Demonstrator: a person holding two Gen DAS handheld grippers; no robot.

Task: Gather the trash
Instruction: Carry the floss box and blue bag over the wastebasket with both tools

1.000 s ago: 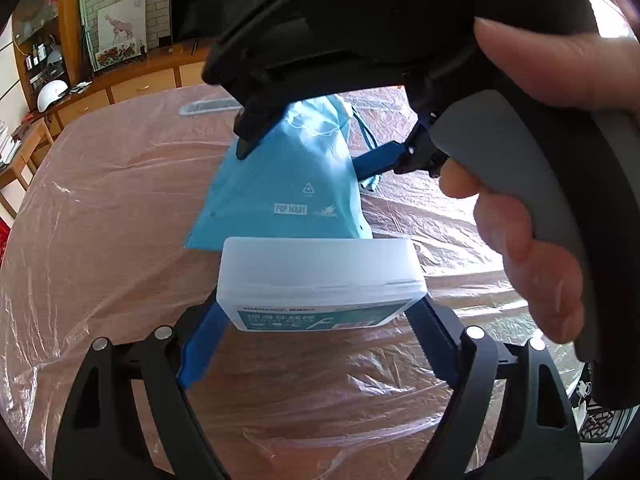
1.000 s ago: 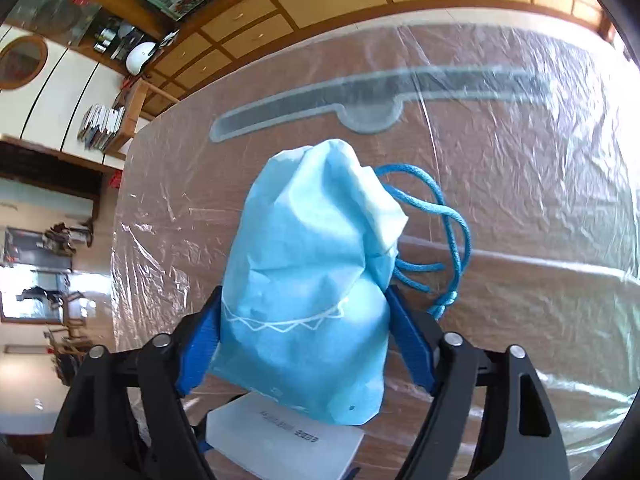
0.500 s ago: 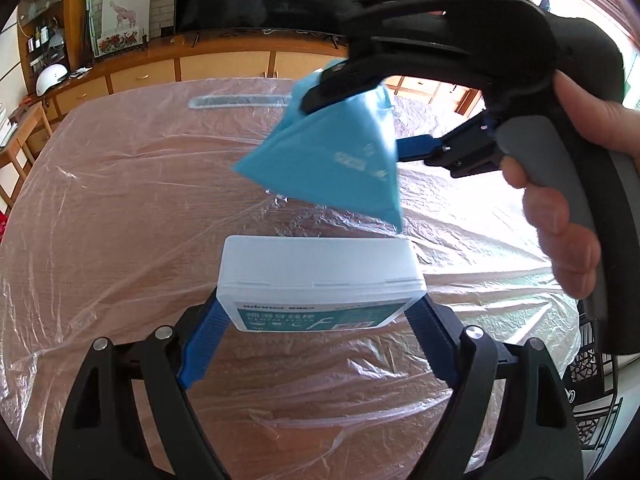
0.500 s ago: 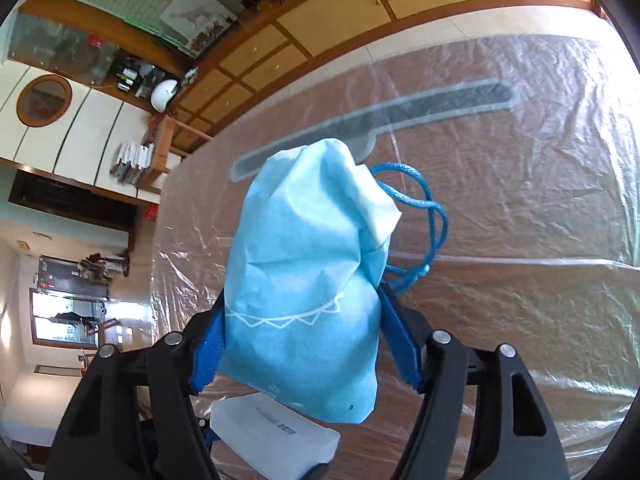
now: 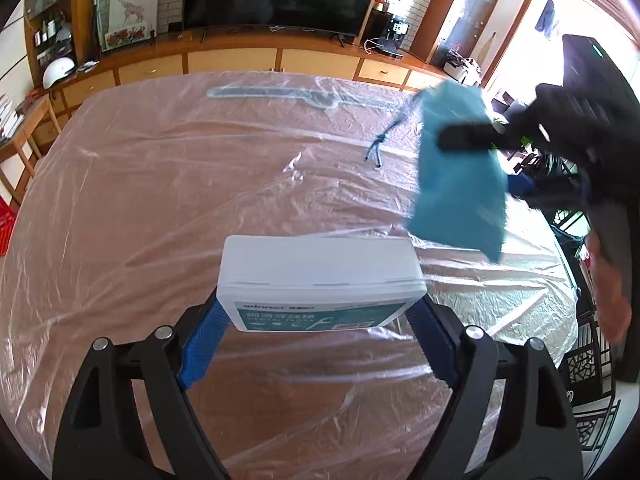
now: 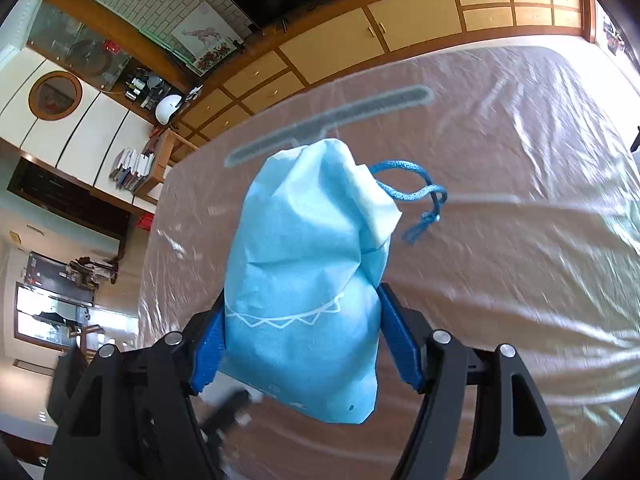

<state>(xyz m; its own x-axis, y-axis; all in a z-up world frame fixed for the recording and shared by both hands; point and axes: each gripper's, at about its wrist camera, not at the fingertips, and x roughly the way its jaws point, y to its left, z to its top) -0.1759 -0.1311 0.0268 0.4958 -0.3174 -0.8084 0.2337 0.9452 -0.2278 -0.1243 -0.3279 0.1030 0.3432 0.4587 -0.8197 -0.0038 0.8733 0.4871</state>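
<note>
While the left claw (image 5: pixel 320 316) clamps a flat, rounded-corner white plastic box (image 5: pixel 320 280) with a teal label between its blue ribbed pads above the table (image 5: pixel 160 200), the right claw (image 6: pixel 304 340) is closed on the lower part of a soft, matte light-blue non-woven drawstring bag (image 6: pixel 308 280), held off the table. The table is round, brown and covered with crinkled glossy plastic film. Only the left view shows the box, plus the bag from the side, blurred, at the table's right edge; only the right view shows the bag's white zigzag print and braided blue cord (image 6: pixel 416 192).
</note>
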